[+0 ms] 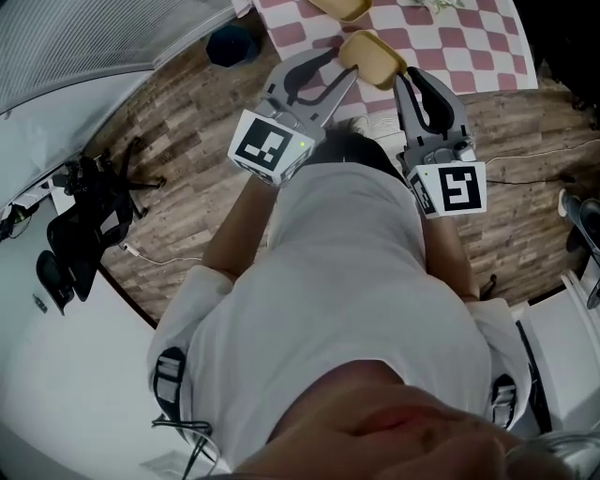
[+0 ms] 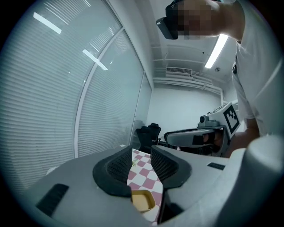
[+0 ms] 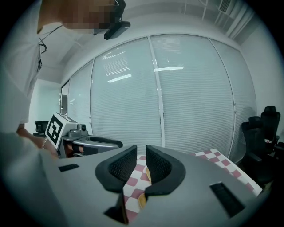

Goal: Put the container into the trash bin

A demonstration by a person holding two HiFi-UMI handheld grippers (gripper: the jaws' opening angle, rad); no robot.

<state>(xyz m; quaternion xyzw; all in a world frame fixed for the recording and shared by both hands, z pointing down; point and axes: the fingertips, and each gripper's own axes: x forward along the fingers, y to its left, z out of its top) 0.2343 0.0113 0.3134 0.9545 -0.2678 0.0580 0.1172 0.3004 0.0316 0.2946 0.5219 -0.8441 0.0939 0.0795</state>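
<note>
A shallow yellow container [image 1: 372, 56] lies at the near edge of a table with a red-and-white checked cloth [image 1: 450, 37]. In the head view my left gripper [image 1: 343, 75] reaches it from the left and my right gripper [image 1: 403, 81] from the right, with both tips beside it. In the left gripper view the left gripper [image 2: 142, 156] is open, and the container [image 2: 143, 201] shows low down beyond the gap. My right gripper [image 3: 142, 156] has its jaws a narrow gap apart with nothing pressed between them. A yellow edge of the container [image 3: 142, 201] shows below them.
A second yellow container [image 1: 342, 7] sits farther back on the cloth. A dark round bin [image 1: 232, 44] stands on the wood floor left of the table. Black office chairs [image 1: 80, 220] stand at the left, and cables run across the floor at the right.
</note>
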